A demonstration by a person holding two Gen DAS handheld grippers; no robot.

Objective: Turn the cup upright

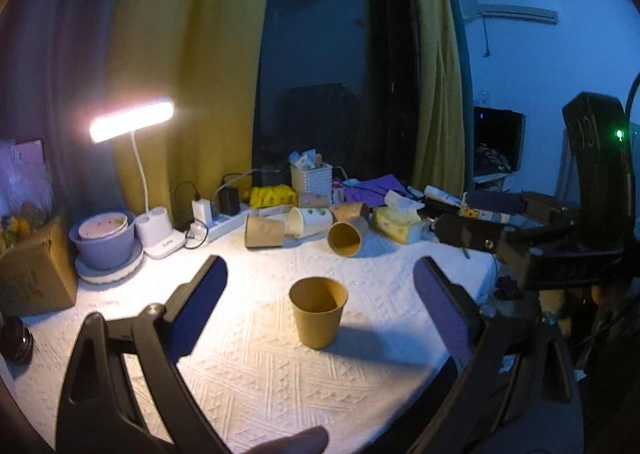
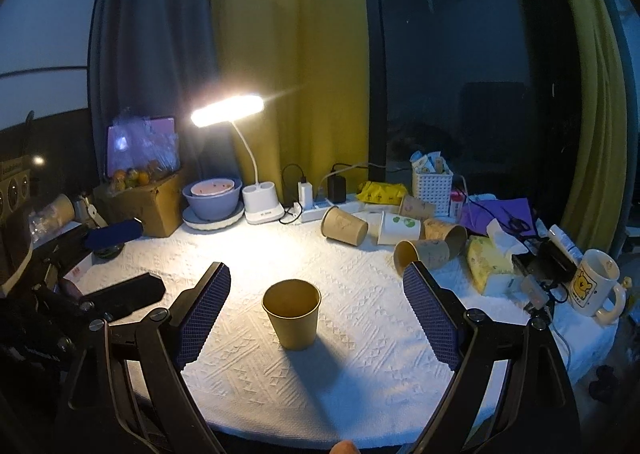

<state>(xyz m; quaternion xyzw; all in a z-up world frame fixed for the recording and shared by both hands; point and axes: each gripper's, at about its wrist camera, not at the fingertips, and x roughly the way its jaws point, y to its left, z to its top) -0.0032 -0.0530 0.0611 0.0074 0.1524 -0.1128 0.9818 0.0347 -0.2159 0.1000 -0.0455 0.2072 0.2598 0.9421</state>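
On the white quilted tablecloth [image 2: 360,354], a light, crushable brown paper cup [image 2: 293,314] stands upright between the spread-apart right gripper [image 2: 316,310] and left gripper [image 1: 320,310], best held gently mid-wall.

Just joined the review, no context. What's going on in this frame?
A person holds two handheld grippers over a table with a white cloth. A brown paper cup stands upright, mouth up, in the middle, touched by neither. The left gripper and right gripper are both open, the cup showing between each one's fingers. Several more cups lie on their sides at the back, near a lit desk lamp. The flip looks done for this cup.
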